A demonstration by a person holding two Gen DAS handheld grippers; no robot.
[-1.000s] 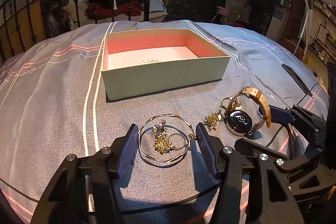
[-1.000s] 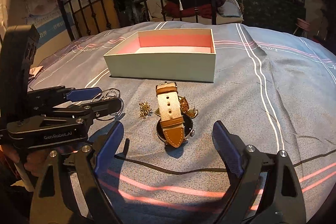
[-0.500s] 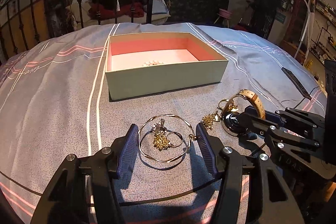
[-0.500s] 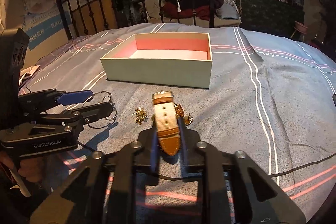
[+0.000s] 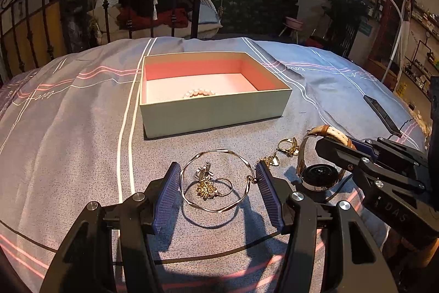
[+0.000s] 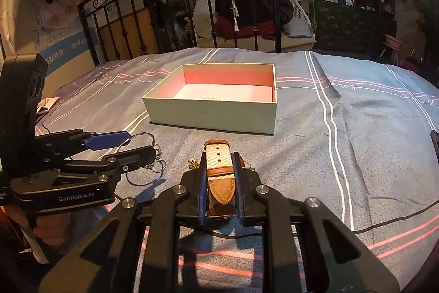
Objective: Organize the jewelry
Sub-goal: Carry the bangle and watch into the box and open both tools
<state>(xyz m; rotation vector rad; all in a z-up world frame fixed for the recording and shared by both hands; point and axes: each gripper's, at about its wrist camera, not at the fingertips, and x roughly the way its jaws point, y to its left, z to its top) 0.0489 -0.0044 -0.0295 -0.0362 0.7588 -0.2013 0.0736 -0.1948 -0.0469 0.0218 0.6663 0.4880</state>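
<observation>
One box (image 5: 214,111) holding one pearl strand (image 5: 199,93); one bangle (image 5: 216,180) between wide left gripper (image 5: 218,190); one watch (image 6: 221,177) clamped by right gripper (image 6: 221,183); perhaps two rings (image 5: 214,183).

Bedroom-like home corner, striped bedspread (image 5: 82,111), iron bedstead (image 6: 175,4), cushioned hanging chair (image 6: 247,18)

Open box (image 5: 214,111), pale green outside, pink inside, sitting on bed; pearl bracelet (image 5: 199,93) lying within. Gold bangle (image 5: 216,180) lying flat, encircling rings (image 5: 211,181). Gold earrings (image 5: 286,147) lying beside. Watch (image 6: 221,177), tan-and-cream strap, standing on edge, strap arching upward.
</observation>
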